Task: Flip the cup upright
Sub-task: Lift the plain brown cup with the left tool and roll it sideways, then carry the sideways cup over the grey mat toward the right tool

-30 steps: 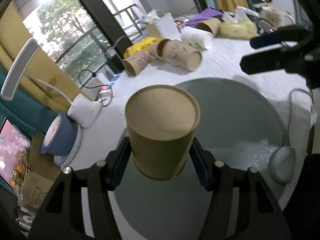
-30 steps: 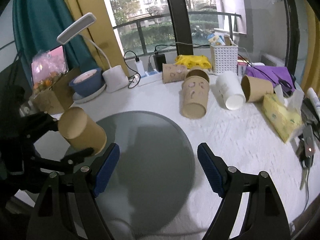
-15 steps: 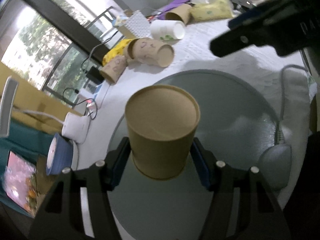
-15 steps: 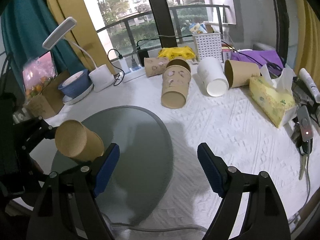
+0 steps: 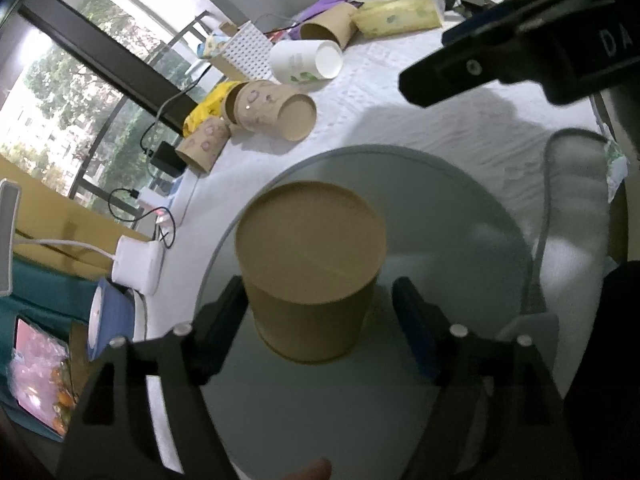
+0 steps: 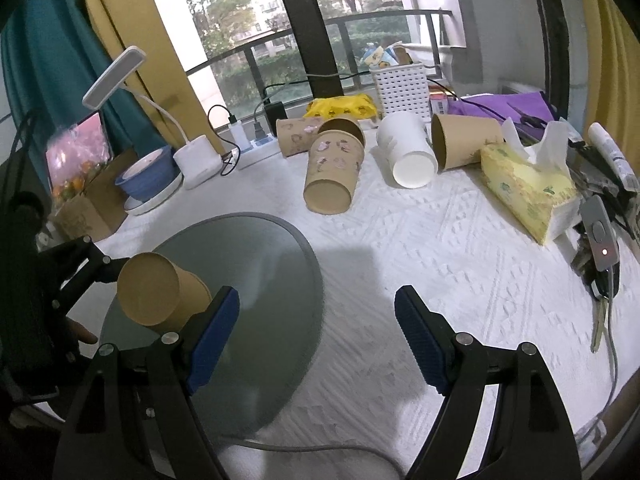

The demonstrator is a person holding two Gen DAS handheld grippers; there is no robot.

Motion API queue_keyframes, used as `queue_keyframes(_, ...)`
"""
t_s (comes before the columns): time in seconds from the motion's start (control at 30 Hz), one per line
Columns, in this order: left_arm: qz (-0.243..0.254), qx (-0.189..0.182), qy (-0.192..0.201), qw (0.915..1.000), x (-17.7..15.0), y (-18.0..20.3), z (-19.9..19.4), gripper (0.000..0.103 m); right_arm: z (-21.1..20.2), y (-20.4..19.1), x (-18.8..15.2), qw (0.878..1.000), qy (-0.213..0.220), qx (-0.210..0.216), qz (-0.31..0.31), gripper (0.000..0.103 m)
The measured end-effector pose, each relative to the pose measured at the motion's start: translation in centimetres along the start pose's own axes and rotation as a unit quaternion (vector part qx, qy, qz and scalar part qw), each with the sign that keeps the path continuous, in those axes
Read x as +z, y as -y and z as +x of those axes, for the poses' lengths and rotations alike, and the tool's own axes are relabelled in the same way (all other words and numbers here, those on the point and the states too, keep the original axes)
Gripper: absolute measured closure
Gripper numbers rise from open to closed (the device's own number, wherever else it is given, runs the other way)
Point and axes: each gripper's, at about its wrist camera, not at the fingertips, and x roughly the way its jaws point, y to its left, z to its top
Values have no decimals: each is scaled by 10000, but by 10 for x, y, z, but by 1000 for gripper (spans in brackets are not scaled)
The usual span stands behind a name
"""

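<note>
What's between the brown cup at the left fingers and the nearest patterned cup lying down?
Only the gray round mat and bare white tablecloth separate brown cup and patterned cup; clearest in the right wrist view.
</note>
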Motion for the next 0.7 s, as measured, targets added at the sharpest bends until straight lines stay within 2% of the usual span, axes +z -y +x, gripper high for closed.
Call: queue_keyframes(0.7,355,-254,256,9987,41,31,-9,21,-22,39,-9,9991,222,-134,336,20)
